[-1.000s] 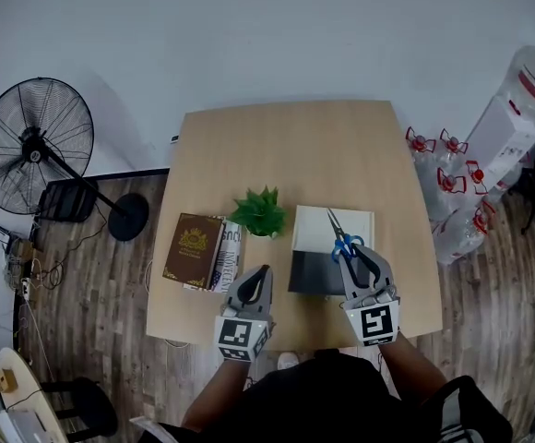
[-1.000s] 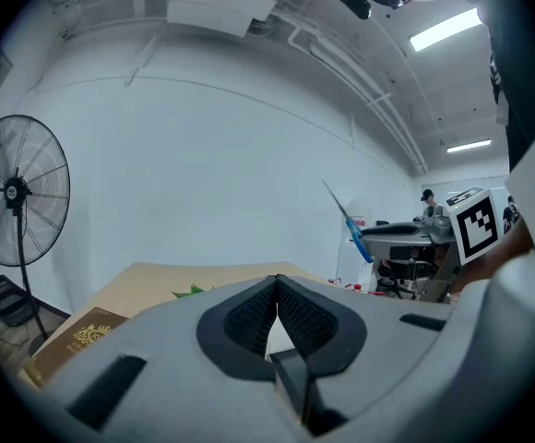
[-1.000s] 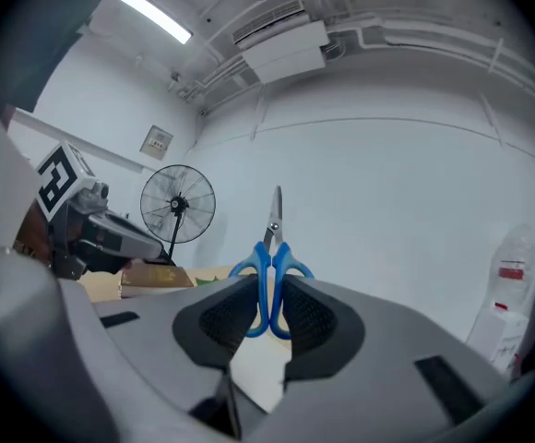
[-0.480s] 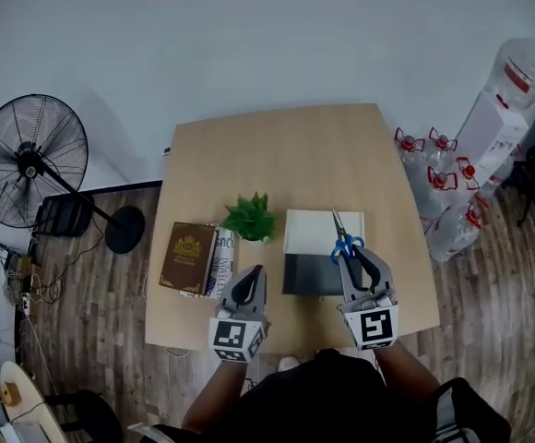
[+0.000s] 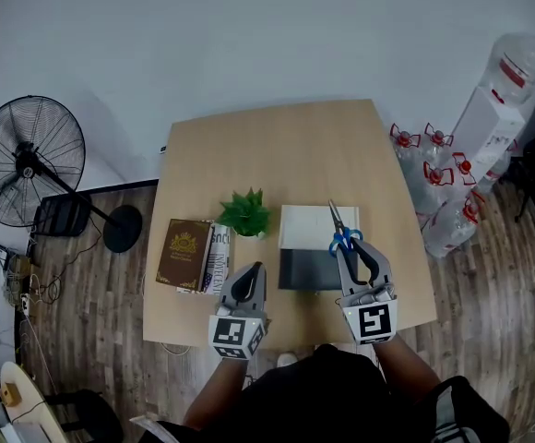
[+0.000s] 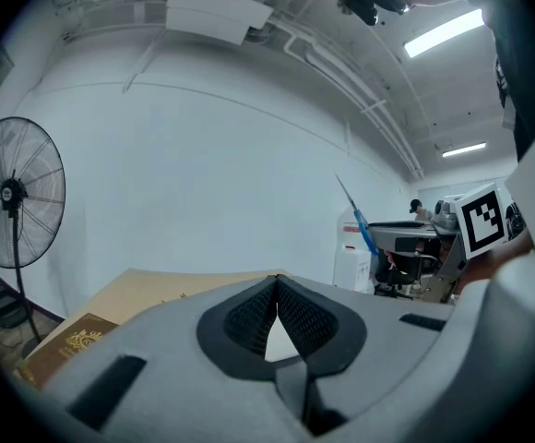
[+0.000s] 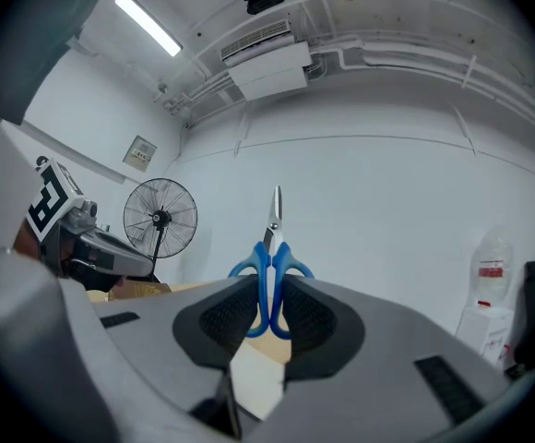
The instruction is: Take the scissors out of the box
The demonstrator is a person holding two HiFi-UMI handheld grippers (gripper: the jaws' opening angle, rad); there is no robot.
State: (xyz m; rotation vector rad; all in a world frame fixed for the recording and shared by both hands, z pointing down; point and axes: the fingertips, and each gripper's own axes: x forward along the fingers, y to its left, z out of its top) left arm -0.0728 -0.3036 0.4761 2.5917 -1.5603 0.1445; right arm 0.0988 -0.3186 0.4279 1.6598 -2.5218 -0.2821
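Since one second ago, my right hand-held gripper has risen a little with the scissors, while my left hand-held gripper has almost not moved.

From the head view, the scissors are in the air over the right part of the box, with the blades pointing away from me and the blue handles at the gripper tips. The box stands open on the surface, just beside the small green plant, and a brown book lies further to the left. The left gripper waits near the front edge of the surface, apart from the box.

From the left gripper view, its jaws meet at the tips and nothing is between them. The scissors show far to the right, raised well above the surface.

From the right gripper view, the jaws are partly closed and press on the two blue handles from both sides. The blades are together and stand up beyond the tips.

I judge that the lifting out is done or nearly done. What is left, I think, is to carry the scissors away from the box and lay them on the surface.
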